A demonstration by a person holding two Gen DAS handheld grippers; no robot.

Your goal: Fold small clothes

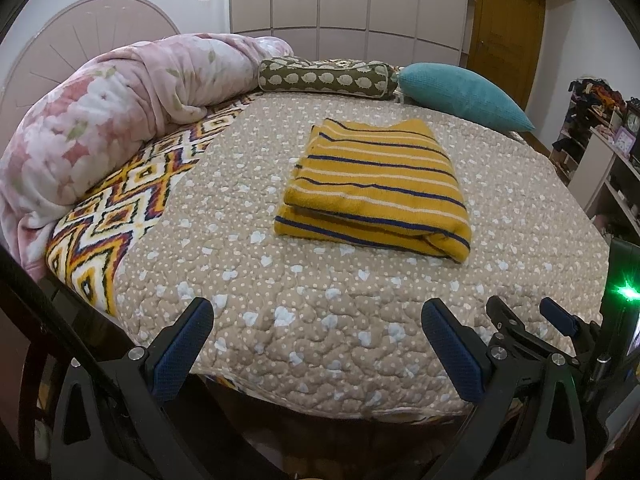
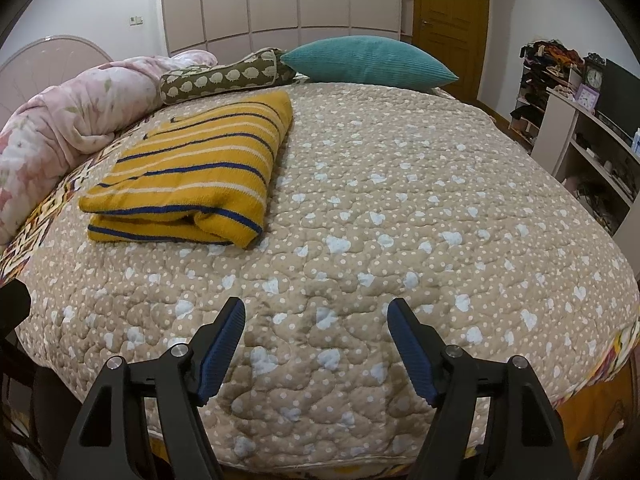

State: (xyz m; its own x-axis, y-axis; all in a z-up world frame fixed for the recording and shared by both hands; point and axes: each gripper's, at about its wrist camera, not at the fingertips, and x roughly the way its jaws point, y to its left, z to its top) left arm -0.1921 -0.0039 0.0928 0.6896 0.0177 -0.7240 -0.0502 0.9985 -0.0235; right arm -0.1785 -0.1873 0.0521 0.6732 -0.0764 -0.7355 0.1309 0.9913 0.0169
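Note:
A yellow knitted garment with navy and white stripes (image 1: 376,188) lies folded into a neat rectangle on the beige quilted bedspread (image 1: 280,280). It also shows in the right wrist view (image 2: 192,172), at the left. My left gripper (image 1: 316,316) is open and empty above the bed's near edge, well short of the garment. My right gripper (image 2: 316,312) is open and empty, also at the near edge, to the right of the garment. The right gripper shows at the lower right of the left wrist view (image 1: 524,316).
A rolled pink floral blanket (image 1: 100,120) lies along the left. A green hedgehog-print bolster (image 1: 328,78) and a teal cushion (image 1: 460,94) lie at the far side. White shelves with clocks (image 2: 588,120) stand on the right. A wooden door (image 2: 452,16) is behind.

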